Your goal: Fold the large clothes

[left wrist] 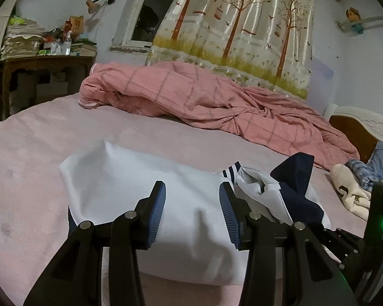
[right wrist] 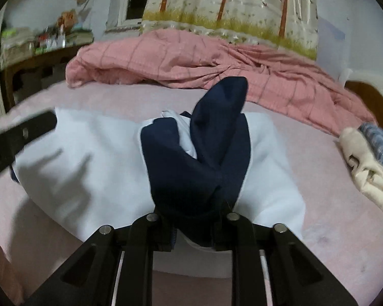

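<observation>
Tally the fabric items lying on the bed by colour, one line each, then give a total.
White with navy: 1, the garment being folded, its navy part in the right gripper.
Pink checked: 1, the quilt at the back.
Cream: 1, the bundle at the right edge.
Blue patterned: 1, the cloth behind the bundle.
Total: 4

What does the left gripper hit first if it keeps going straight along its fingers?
Most likely the white garment lying on the pink bed. The left gripper is open and empty, tilted down, with white fabric filling the gap. Depth is unclear.
</observation>
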